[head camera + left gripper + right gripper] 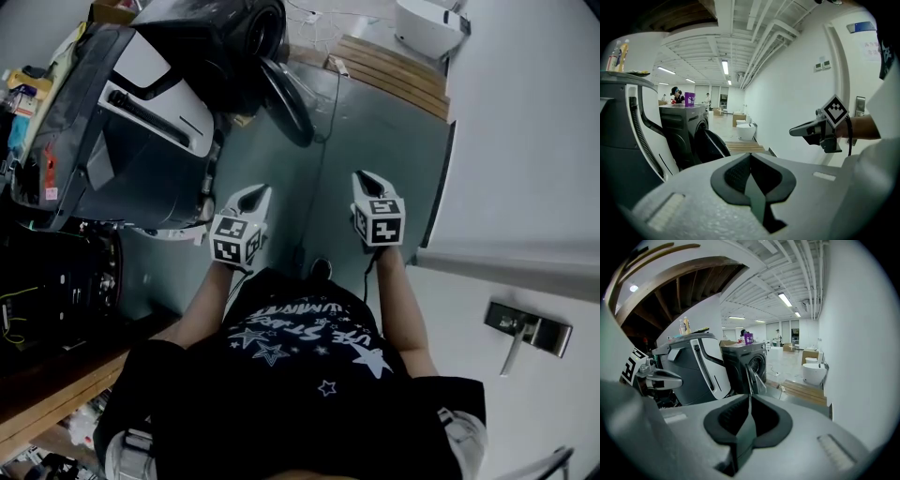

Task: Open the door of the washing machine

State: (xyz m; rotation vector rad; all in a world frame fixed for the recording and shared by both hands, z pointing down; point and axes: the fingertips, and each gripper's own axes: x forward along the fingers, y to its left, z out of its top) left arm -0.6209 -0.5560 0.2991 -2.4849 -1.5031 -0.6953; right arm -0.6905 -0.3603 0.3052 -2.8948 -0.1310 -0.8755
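A dark front-loading washing machine [220, 37] stands at the far end of the floor. Its round door [286, 98] hangs swung out, open. The same machine [743, 364] and its open door [755, 378] show ahead in the right gripper view, and the door [712, 145] shows in the left gripper view. Both grippers are held up in the air, well short of the machine. My left gripper [255, 197] is shut and holds nothing. My right gripper [368, 180] is also shut and holds nothing. Each gripper's jaw tips meet, left [750, 155] and right [750, 397].
A large grey and white appliance [122, 122] leans at the left beside the washer. A white wall with a metal door handle [525, 330] runs along the right. A wooden pallet [394, 66] and a white toilet [427, 23] lie beyond. Dark shelving [56, 281] is at the near left.
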